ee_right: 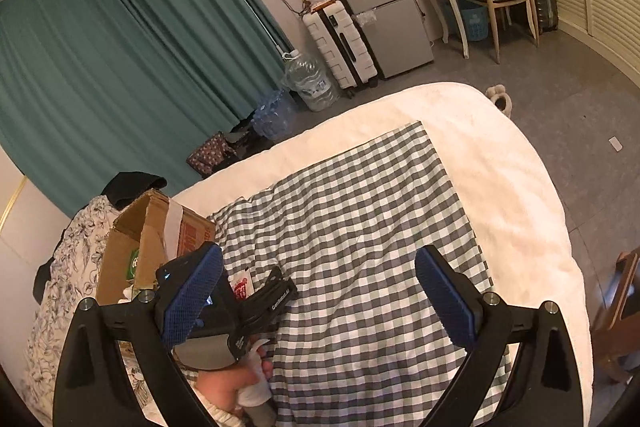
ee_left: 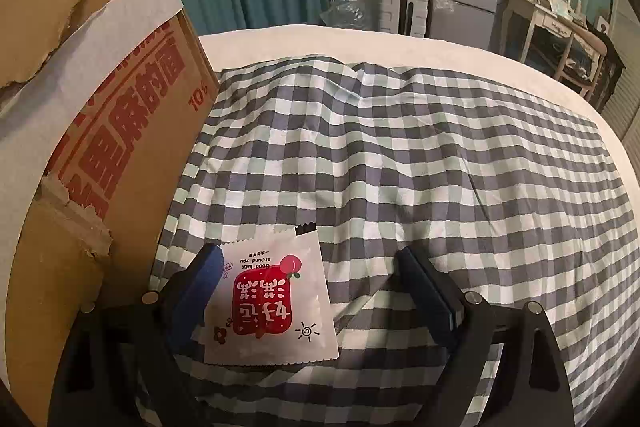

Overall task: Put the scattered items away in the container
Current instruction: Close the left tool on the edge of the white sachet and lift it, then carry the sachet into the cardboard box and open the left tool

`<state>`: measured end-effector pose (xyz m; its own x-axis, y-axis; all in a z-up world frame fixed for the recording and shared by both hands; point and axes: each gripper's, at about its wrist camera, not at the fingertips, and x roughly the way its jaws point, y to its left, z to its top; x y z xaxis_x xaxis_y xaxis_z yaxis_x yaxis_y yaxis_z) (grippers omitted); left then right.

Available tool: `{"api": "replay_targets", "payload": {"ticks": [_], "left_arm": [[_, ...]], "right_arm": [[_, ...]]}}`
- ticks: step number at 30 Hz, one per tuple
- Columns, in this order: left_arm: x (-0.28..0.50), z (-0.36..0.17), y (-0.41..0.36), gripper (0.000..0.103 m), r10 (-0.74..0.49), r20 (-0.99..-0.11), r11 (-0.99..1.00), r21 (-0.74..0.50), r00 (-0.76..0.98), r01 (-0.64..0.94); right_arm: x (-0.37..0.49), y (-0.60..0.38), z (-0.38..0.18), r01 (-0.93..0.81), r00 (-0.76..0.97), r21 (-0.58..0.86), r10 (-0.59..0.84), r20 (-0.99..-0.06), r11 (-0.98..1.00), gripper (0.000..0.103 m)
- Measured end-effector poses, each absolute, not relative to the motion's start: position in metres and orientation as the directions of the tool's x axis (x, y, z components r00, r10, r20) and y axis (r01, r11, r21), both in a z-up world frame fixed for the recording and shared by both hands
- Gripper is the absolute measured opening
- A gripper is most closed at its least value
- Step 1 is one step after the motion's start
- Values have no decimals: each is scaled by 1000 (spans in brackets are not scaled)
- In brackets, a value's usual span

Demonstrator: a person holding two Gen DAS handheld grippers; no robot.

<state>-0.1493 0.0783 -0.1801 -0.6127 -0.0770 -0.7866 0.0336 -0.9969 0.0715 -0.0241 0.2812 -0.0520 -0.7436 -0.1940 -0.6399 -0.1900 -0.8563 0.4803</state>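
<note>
The cardboard box [ee_left: 100, 131] stands on the bed at the edge of the checked cloth [ee_left: 400, 155], with its flaps up, so that things can be dropped in from above; I take it as the container of the task. Just beside the box, on the cloth, lies one white sachet [ee_left: 272, 291] with a red label, flat and printed side up. It is the only loose item that I can count on the cloth. The left tool [ee_left: 308, 291] points down over it with its two blue pads wide apart and nothing pressed between them; the sachet lies nearer to the pad on the box side, perhaps touching it, and well apart from the other. This looks like a position to close on the sachet and lift it into the box. The right tool [ee_right: 320, 291] hangs further from the box, above bare cloth, also open and empty, so it probably waits. Inside the box something green [ee_right: 134, 261] shows, but I cannot tell what it is.
</note>
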Motion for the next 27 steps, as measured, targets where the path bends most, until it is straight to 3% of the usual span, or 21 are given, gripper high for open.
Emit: {"api": "replay_targets", "payload": {"ticks": [2,3,5,6,7,10,19,27], "left_arm": [[-146,-181,73,83,-38,-792,-999,31,-610,22],[-145,-180,69,73,-28,-790,-1000,19,-612,21],[-139,-174,69,42,2,-779,-1000,-3,-627,1],[-134,-171,70,17,22,-773,-1000,-7,-634,-26],[-130,-168,72,13,23,-770,-999,5,-638,-41],[-123,-158,72,7,5,-774,-1000,15,-633,-27],[-105,-121,67,4,-82,-741,-995,93,-666,19],[-117,-134,51,4,-154,-770,-988,135,-620,78]], "right_arm": [[-25,281,-52,-184,-743,491,-206,-636,-851,97],[-25,280,-51,-185,-744,488,-204,-637,-853,97],[-25,278,-51,-179,-743,485,-206,-637,-856,97],[-24,277,-49,-175,-744,484,-207,-635,-857,97],[-23,275,-48,-172,-745,482,-206,-634,-859,97],[-19,272,-42,-160,-753,477,-206,-625,-864,97],[-9,266,-25,-131,-778,486,-215,-590,-864,97],[-6,260,-22,-106,-780,491,-233,-580,-865,97]]}}
